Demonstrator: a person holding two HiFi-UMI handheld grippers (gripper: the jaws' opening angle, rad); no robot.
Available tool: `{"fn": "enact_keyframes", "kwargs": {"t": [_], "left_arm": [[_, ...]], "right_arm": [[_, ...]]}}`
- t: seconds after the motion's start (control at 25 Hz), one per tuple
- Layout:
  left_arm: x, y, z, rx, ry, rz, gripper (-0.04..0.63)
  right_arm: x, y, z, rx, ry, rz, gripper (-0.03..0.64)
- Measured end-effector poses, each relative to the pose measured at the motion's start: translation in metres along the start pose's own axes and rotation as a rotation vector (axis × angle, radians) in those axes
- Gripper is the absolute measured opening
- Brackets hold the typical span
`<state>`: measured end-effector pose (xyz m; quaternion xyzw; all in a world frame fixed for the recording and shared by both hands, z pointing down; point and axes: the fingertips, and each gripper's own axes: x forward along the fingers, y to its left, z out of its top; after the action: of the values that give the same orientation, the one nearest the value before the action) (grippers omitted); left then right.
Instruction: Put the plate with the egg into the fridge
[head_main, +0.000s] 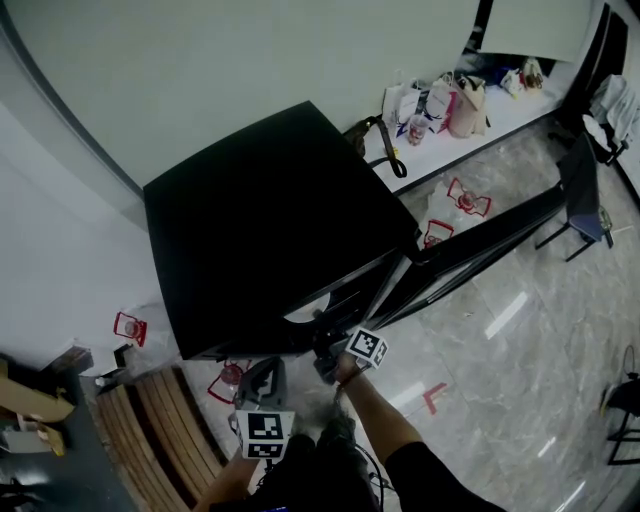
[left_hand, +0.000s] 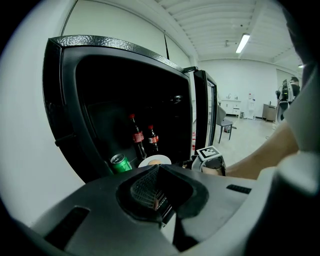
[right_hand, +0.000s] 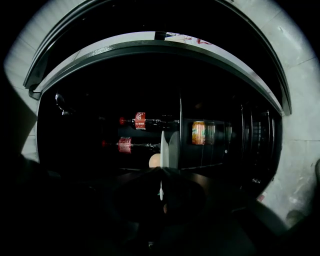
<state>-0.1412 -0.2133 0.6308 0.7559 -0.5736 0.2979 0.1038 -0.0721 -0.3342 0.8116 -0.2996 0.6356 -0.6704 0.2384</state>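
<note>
The black fridge (head_main: 260, 230) stands open, its door (head_main: 480, 240) swung out to the right. My right gripper (head_main: 330, 338) is shut on the rim of a white plate (head_main: 305, 312) at the fridge's opening. In the right gripper view the plate (right_hand: 165, 147) shows edge-on between the jaws of the right gripper (right_hand: 161, 172), with the egg (right_hand: 154, 160) on it. The left gripper view shows the plate (left_hand: 159, 159) low inside the fridge, the right gripper (left_hand: 192, 162) beside it. My left gripper (left_hand: 157, 170) hangs back in front of the fridge, jaws together on nothing.
Two cola bottles (left_hand: 137, 137) and a green can (left_hand: 120, 163) stand in the fridge near the plate. An orange can (right_hand: 199, 132) sits deeper in. A wooden bench (head_main: 160, 430) lies at the left, bags (head_main: 440, 105) on a white counter behind, a chair (head_main: 585, 190) far right.
</note>
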Motion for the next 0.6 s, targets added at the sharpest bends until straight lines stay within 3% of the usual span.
{"fn": "enact_keyframes", "kwargs": {"t": [0.32,0.48,0.6], "left_arm": [[-0.0037,0.0065,0.0007,-0.009,-0.004,0.016,0.008],[-0.0037,0.0055,0.0029,-0.013,-0.013,0.015,0.007],[-0.0048,0.0031,0.0060,-0.010,-0.021,0.010,0.008]], "right_arm": [[0.0078,-0.0109,-0.0006,0.014,-0.002,-0.078,0.014],[0.0086,-0.0076,0.0031,0.023,-0.012,-0.076,0.017],[0.0091,-0.0030,0.0040,0.032,-0.012,-0.070,0.061]]}}
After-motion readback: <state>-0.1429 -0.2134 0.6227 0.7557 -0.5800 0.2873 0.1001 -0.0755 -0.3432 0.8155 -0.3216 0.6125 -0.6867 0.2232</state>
